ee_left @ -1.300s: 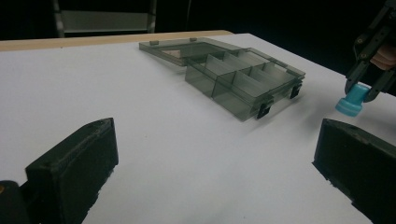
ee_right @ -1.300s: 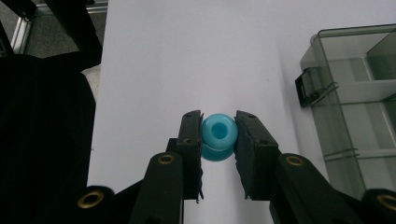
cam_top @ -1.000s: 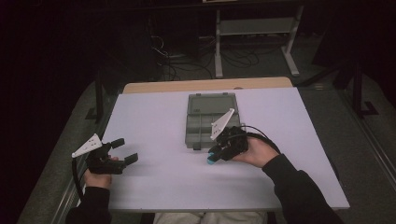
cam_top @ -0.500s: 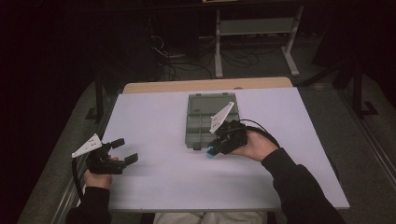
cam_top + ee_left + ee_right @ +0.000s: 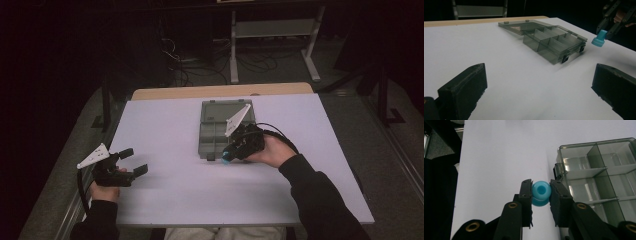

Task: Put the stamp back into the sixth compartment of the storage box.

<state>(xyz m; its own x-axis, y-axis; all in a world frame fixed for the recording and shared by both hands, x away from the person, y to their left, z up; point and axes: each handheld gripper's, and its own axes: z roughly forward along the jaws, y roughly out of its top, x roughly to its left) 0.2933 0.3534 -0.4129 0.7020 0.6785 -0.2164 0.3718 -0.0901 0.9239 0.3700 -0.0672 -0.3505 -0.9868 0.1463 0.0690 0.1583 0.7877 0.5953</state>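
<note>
**Blue spool held just off the near edge of the open organiser box**

The right gripper [image 5: 541, 195] has its jaws closed almost together on a small blue spool-shaped piece [image 5: 540, 192] — a flanged plastic bobbin with a hole down its centre. In the right gripper view the hole faces the camera, so the spool's long axis runs along the jaws' own line, and the pads press on its sides. It appears to hang a little above the white table [image 5: 165, 125]; whether it touches the surface cannot be told.

The relation that matters is sideways. From the right gripper's own view, the grey translucent compartment box [image 5: 599, 177] lies just beside the spool on its right, the box's latch [image 5: 557, 170] near the right-hand jaw, with the nearest open compartments ahead and to the right. The spool is still outside the wall — not over any cell. My reading is that the coming move is a short shift toward that side and forward, lifting over the rim before letting go.

The left gripper [image 5: 127, 162] is well apart from the box, jaws spread wide with nothing between them, resting low by the table's edge. The right hand [image 5: 272, 150] is plainly the nearer one.
</note>
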